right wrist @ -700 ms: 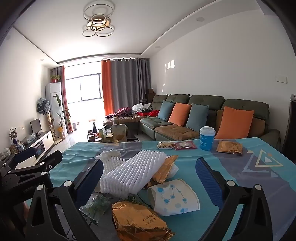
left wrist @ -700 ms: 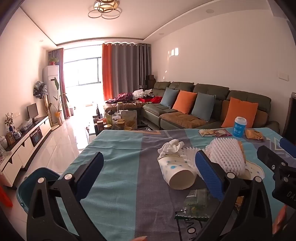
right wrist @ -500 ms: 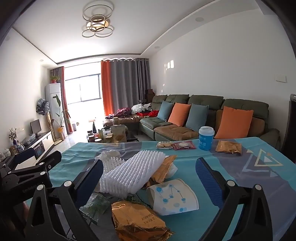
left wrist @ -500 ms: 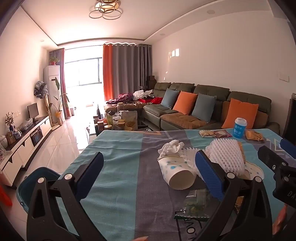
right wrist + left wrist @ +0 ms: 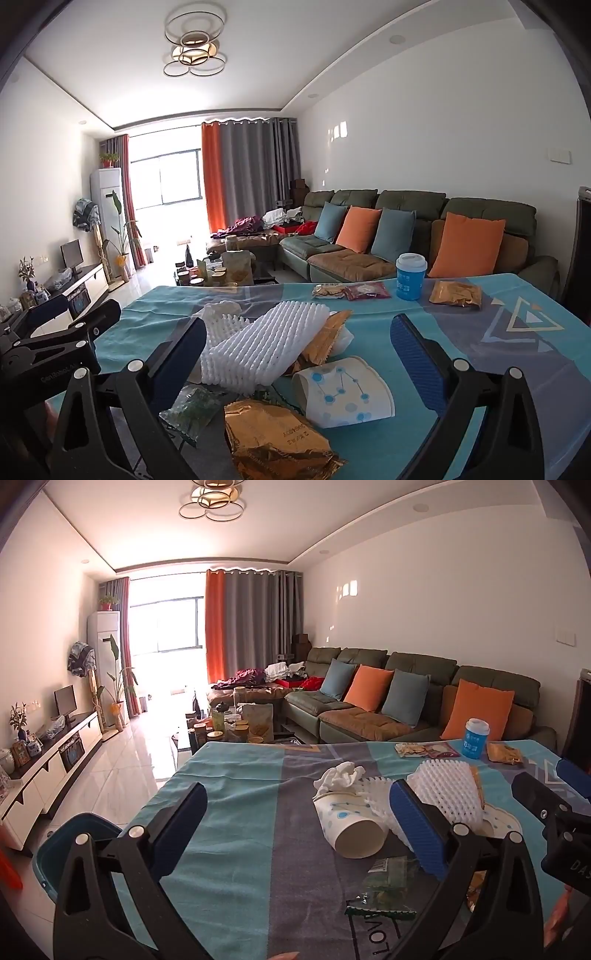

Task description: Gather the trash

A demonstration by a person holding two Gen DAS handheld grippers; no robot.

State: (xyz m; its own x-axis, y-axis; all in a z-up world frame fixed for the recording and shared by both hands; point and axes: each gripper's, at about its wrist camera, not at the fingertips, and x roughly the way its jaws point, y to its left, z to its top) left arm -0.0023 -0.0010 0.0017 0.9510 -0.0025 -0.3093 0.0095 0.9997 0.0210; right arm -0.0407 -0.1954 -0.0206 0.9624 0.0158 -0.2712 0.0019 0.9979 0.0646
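Trash lies on a table under a teal and grey cloth. A tipped paper cup with a crumpled tissue, white foam netting and a green wrapper lie before my open, empty left gripper. In the right wrist view, my open, empty right gripper hovers over a flattened paper cup, a gold wrapper, the foam netting and the green wrapper.
A blue lidded cup, a gold packet and small snack packets lie at the table's far edge. A blue bin stands on the floor left of the table. A sofa is behind.
Both views have shifted very slightly. The trash has not moved and both grippers stay open.
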